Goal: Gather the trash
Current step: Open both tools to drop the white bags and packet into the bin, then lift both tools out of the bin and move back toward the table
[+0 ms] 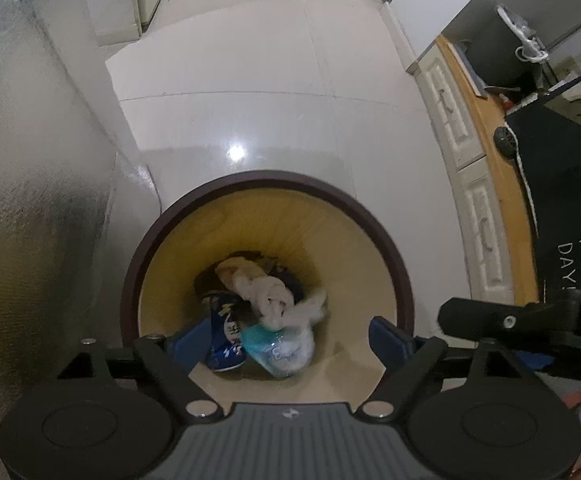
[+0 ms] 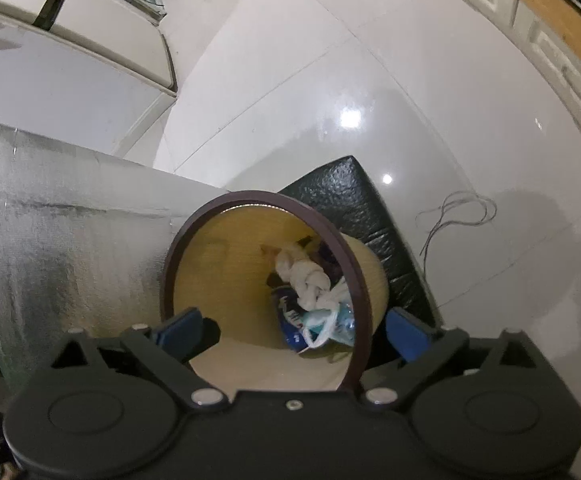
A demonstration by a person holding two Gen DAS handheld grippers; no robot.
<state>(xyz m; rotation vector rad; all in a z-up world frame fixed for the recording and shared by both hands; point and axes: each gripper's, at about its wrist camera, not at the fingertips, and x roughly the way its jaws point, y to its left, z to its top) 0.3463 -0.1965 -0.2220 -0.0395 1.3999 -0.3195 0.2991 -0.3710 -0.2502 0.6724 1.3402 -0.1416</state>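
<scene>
Silver foil box (image 2: 50, 248), black cushion (image 2: 354, 200), cabinet drawers (image 1: 454, 120)

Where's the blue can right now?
Left wrist view: the blue can lies inside the bin, lower left of the heap, beside the teal packet.

the glossy white tiled floor (image 2: 330, 80) carries a round bin (image 2: 364, 264) with a dark brown rim, standing between a silver foil-covered box (image 2: 50, 240) and a black textured pad (image 2: 354, 200). a loop of thin wire (image 2: 458, 212) lies on the tiles near the pad.
</scene>
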